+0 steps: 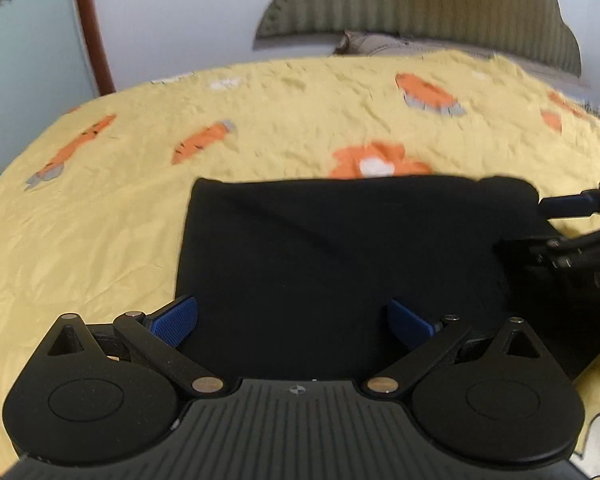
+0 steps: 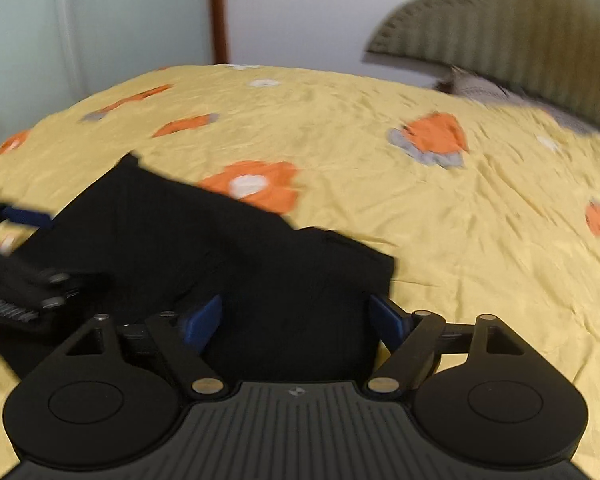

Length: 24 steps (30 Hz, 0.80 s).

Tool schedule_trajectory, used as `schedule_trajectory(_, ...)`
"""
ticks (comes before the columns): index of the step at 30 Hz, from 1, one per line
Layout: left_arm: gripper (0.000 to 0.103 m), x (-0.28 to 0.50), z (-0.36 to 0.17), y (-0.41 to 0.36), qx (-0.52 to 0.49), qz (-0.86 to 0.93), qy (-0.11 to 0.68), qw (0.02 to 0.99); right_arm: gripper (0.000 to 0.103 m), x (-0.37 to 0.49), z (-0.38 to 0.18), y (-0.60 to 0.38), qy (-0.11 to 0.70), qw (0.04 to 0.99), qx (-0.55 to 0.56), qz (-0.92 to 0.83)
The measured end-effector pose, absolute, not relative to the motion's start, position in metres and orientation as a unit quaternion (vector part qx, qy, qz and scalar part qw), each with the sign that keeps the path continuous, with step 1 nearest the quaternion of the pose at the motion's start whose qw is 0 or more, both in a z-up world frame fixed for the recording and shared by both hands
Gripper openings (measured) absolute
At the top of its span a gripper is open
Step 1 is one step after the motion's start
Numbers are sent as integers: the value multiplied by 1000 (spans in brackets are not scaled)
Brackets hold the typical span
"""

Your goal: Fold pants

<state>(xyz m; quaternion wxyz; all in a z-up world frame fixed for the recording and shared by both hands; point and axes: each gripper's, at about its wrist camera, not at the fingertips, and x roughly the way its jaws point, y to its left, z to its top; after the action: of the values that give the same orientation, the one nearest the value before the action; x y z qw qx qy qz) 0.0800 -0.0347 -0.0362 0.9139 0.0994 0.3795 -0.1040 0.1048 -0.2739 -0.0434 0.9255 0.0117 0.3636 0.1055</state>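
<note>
A bed covered by a yellow bedspread printed with orange carrots and flowers fills both wrist views, with a grey-green ribbed headboard against a pale wall at the far end. On the spread lies the pair of black pants, already folded into a compact, roughly rectangular bundle with its edges resting flat on the fabric. The left gripper hangs over the near edge of the bundle, its blue-padded fingers spread wide and gripping nothing. The right gripper sits over the opposite near corner — its fingers are likewise parted, with black cloth lying beneath and between them but not pinched. Each tool shows at the edge of the other's view, so the two stand close together on either side of the bundle.

The step in hand looks like letting go after a fold. If another fold is wanted, the next move calls for both grippers to pinch one edge evenly and carry it across — otherwise the job appears nearly done.
</note>
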Motion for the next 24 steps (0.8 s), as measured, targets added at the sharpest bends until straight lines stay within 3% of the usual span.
schedule_trajectory(6, 103, 114, -15, -56, 110, -110, 348, 925, 80, 113, -35, -270, 342, 935, -11, 89)
schedule_trajectory(11, 103, 154, -44, -68, 118, -93, 394, 907, 88, 132, -50, -279, 355, 931, 18, 82)
schedule_trajectory(17, 102, 127, -30, -49, 107, -97, 375, 916, 88, 90, -32, -273, 314, 946, 13, 77)
schedule_trajectory(22, 103, 94, -44, -44, 151, -121, 370, 909, 90, 66, -50, -254, 335, 934, -22, 122)
schedule_trajectory(24, 103, 82, -44, -39, 153, -117, 349, 917, 90, 65, -54, -265, 341, 933, 20, 114)
